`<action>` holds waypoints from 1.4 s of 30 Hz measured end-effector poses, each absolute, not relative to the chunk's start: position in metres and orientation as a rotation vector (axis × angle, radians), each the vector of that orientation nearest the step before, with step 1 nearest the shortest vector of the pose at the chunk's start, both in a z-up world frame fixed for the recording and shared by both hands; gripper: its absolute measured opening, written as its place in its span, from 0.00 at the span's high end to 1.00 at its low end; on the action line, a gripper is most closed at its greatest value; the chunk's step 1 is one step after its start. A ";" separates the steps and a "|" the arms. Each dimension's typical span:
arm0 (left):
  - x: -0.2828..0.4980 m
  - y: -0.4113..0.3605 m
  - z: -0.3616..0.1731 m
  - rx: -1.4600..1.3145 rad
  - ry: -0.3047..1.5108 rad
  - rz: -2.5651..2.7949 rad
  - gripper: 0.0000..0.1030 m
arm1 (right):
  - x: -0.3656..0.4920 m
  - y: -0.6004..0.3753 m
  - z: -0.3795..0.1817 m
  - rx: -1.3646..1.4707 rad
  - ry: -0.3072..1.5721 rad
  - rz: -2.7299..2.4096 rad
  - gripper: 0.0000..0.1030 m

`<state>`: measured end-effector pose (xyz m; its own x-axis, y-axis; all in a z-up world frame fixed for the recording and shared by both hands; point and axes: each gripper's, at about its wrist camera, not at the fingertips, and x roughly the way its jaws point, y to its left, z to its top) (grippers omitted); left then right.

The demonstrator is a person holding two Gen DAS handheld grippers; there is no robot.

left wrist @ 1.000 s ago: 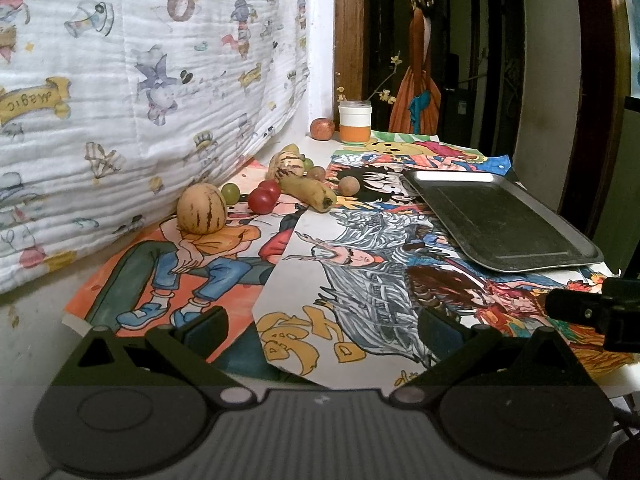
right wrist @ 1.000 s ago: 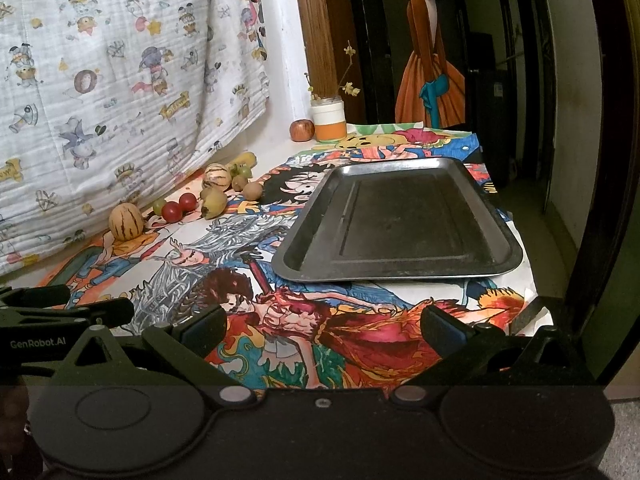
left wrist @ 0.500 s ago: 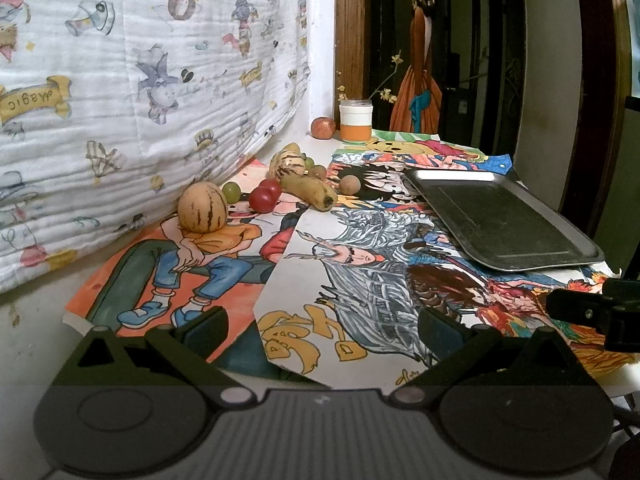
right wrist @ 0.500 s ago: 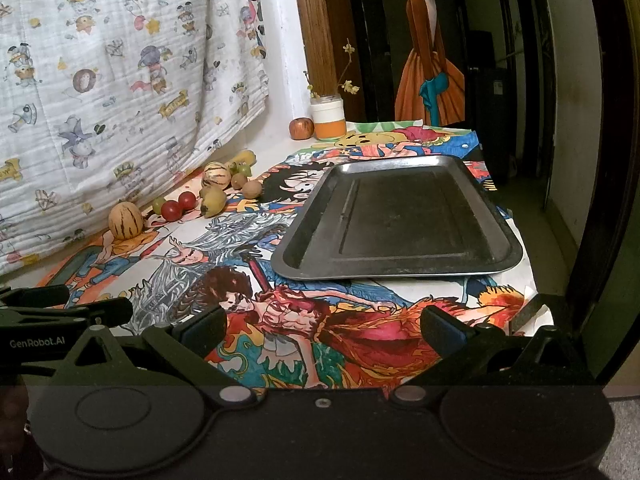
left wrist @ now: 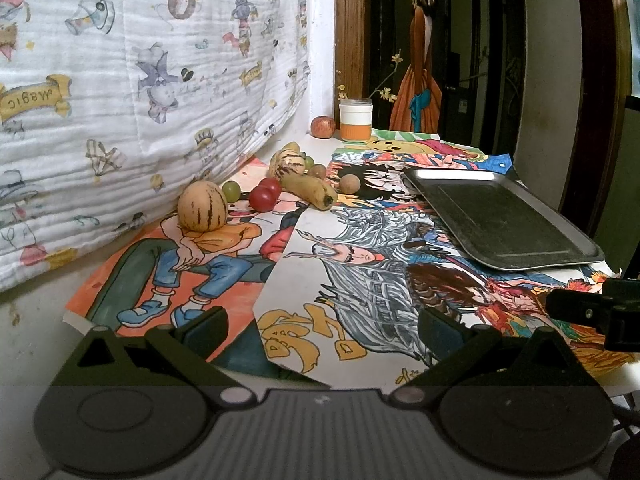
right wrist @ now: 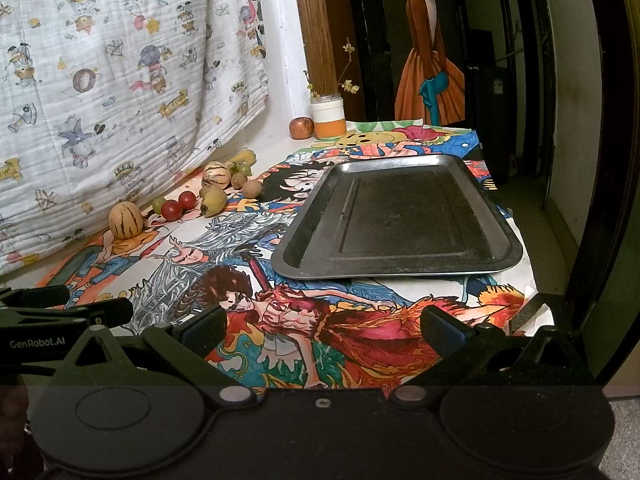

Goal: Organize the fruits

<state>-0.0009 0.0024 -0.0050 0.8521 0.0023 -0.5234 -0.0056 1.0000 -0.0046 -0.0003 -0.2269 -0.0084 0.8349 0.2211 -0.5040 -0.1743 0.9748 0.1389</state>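
Both grippers, left gripper (left wrist: pixel 320 330) and right gripper (right wrist: pixel 322 330), hover released and empty near the bare tray (right wrist: pixel 296 256); fruits (right wrist: pixel 212 200) lie left of it; best approach the striped melon (left wrist: pixel 203 211) squarely

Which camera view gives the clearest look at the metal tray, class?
The right wrist view: the metal tray lies nearly centred, its whole rim and bare floor visible. The left wrist view shows the same tray off to the right, foreshortened, at a shallow angle.
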 end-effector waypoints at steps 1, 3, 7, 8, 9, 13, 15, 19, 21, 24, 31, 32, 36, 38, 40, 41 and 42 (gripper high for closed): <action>-0.001 0.002 -0.005 -0.006 0.551 0.004 0.00 | 0.000 -0.227 -0.010 0.088 0.544 0.210 0.00; -0.001 0.002 -0.005 -0.006 0.551 0.004 0.00 | 0.000 -0.227 -0.010 0.089 0.544 0.210 0.00; -0.002 0.005 -0.006 -0.008 0.552 0.006 0.00 | -0.001 -0.227 -0.008 0.090 0.546 0.210 0.00; -0.003 0.005 -0.005 -0.009 0.552 0.008 0.00 | -0.001 -0.228 -0.007 0.090 0.546 0.210 0.00; -0.003 0.006 -0.006 -0.011 0.553 0.009 0.00 | -0.001 -0.228 -0.006 0.089 0.546 0.209 0.00; -0.003 0.007 -0.007 -0.017 0.560 0.014 0.00 | 0.001 -0.226 -0.011 0.090 0.546 0.210 0.00; -0.004 0.007 -0.007 -0.016 0.559 0.013 0.00 | 0.001 -0.227 -0.008 0.090 0.547 0.209 0.00; -0.003 0.007 -0.007 -0.018 0.561 0.015 0.00 | 0.002 -0.227 -0.005 0.091 0.549 0.208 0.00; -0.002 0.008 -0.006 -0.019 0.568 0.018 0.00 | 0.003 -0.226 -0.007 0.090 0.550 0.208 0.00; 0.005 0.015 -0.002 -0.031 0.578 0.067 0.00 | 0.003 -0.227 -0.006 0.087 0.549 0.206 0.00; 0.016 0.044 0.012 -0.081 0.549 0.152 0.00 | 0.008 -0.226 0.003 0.049 0.535 0.234 0.00; 0.018 0.048 0.014 -0.086 0.548 0.160 0.00 | 0.010 -0.225 0.006 0.035 0.528 0.244 0.00; 0.027 0.061 0.019 -0.105 0.539 0.174 0.00 | 0.024 -0.219 0.030 0.002 0.502 0.314 0.00; 0.034 0.067 0.022 -0.104 0.538 0.183 0.00 | 0.033 -0.218 0.043 -0.002 0.494 0.359 0.00; 0.041 0.071 0.024 -0.108 0.529 0.190 0.00 | 0.042 -0.215 0.056 -0.003 0.482 0.392 0.00; 0.046 0.073 0.024 -0.110 0.530 0.188 0.00 | 0.049 -0.211 0.065 0.001 0.479 0.407 0.00; 0.050 0.075 0.023 -0.113 0.535 0.185 0.00 | 0.054 -0.210 0.070 0.014 0.479 0.422 0.00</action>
<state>0.0504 0.0755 0.0232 0.8440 0.1451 -0.5164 -0.2040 0.9772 -0.0589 0.0537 -0.2101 0.0705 0.8032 0.3973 -0.4439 -0.3908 0.9138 0.1108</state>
